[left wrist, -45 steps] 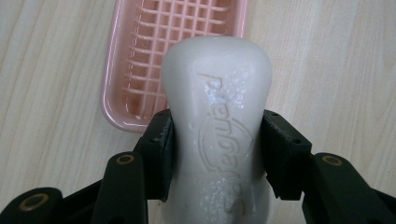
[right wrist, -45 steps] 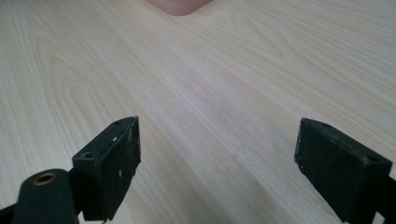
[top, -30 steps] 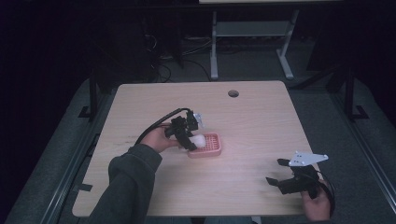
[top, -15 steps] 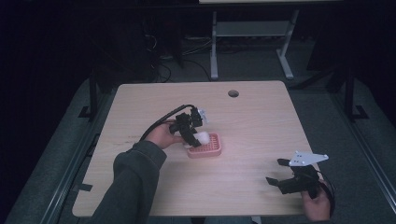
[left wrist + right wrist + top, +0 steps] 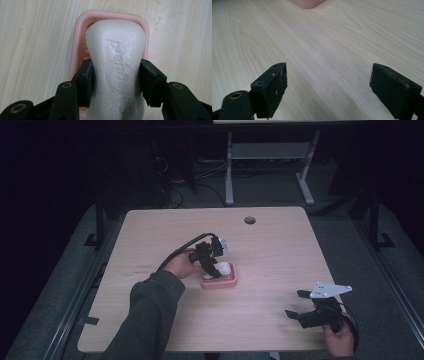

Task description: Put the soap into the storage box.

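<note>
A white bar of soap (image 5: pixel 116 62) with a raised logo is clamped between the pads of my left gripper (image 5: pixel 115 82), right over a pink soap dish (image 5: pixel 77 42). In the high view the left gripper (image 5: pixel 216 266) points down at the pink dish (image 5: pixel 225 282) near the table's middle, with the soap (image 5: pixel 224 268) showing white above it. Whether the soap rests on the dish I cannot tell. My right gripper (image 5: pixel 299 305) sits near the table's front right edge, its jaws wide apart (image 5: pixel 328 82) with bare wood between them.
The wooden table (image 5: pixel 280 255) has a round cable hole (image 5: pixel 249 220) near its far edge. A corner of the pink dish (image 5: pixel 308 3) shows at the top of the right gripper view. A black cable (image 5: pixel 180 251) trails from the left gripper. Dark floor and a desk frame lie beyond.
My left gripper has moved a little to the right and down with the soap, now over the pink dish. The right gripper has stayed in place.
</note>
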